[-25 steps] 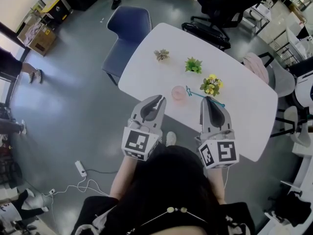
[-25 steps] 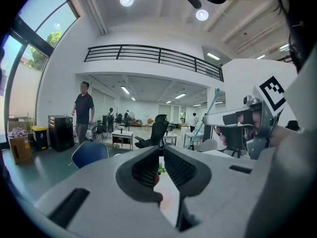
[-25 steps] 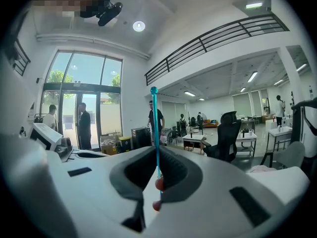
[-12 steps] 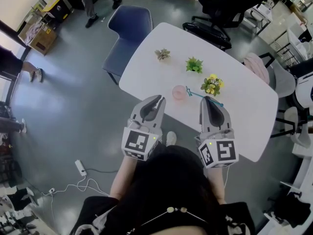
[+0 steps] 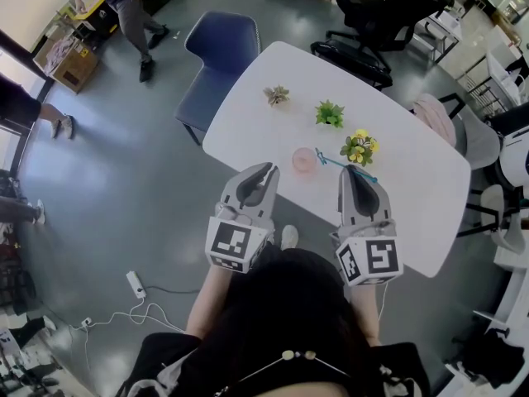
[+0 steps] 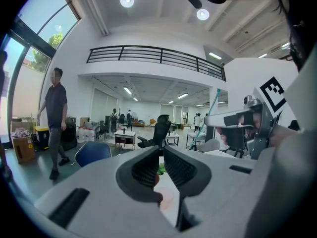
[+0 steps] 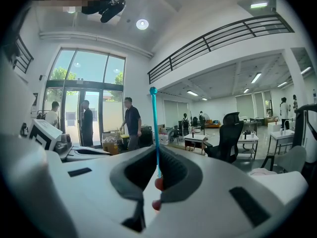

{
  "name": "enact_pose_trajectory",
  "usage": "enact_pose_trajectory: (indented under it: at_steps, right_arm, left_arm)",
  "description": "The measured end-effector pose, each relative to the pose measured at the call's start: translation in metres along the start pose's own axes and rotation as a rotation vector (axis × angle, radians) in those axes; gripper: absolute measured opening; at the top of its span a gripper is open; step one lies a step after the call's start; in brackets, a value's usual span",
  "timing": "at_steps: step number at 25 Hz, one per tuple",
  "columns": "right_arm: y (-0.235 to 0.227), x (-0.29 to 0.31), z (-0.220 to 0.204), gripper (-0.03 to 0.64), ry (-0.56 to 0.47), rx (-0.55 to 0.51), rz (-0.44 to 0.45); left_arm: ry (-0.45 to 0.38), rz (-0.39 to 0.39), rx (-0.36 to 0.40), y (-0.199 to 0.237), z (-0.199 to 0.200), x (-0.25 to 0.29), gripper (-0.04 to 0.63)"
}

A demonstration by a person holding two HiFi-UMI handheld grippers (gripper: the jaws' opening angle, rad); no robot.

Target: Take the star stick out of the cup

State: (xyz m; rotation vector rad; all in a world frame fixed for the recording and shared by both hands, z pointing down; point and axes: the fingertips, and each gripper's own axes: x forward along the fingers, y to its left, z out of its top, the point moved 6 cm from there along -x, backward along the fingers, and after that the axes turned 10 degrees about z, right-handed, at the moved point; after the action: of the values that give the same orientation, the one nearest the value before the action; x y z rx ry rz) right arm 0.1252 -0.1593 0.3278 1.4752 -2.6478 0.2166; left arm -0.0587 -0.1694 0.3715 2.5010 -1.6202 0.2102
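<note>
Right gripper view tells the story: the star stick (image 7: 156, 133) stands upright, a thin teal rod pinched at its lower end between the pads of the right gripper (image 7: 157, 158), jaws pressed onto it, its upper length rising free.

Head view now. The stick runs as a teal line across the tips of that gripper, its far end hanging just beside the rim of the pink cup (image 5: 303, 159). It looks clear of the cup rather than inside it, though from this angle I can't be fully sure. I'd call the lift done, or all but done; what's left, if anything, is carrying the stick off and setting it down.

The left gripper (image 5: 269, 166) sits lower left of the cup, jaws brought together on nothing, doing no work.

Room to move: both grippers hover over the near edge of the white table (image 5: 413, 188), with the cup close to that edge. A yellow flower pot (image 5: 358, 145) stands just above the right gripper's tips, so pushing up-frame risks a brush. The green plant (image 5: 329, 113) lies farther off. Bare tabletop opens toward the right of the frame, and that looks the easiest way out. A blue chair (image 5: 219, 52) and a walking person (image 5: 124, 7) are well apart, upper left.
</note>
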Motion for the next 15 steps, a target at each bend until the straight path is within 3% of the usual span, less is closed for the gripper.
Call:
enact_pose_trajectory:
  at_steps: [15]
  right_arm:
    - [-0.0019,0.0005,0.0015,0.017,-0.004,0.012,0.001]
  left_arm:
    - [-0.002,0.000,-0.003,0.0005,0.0005,0.0014,0.034]
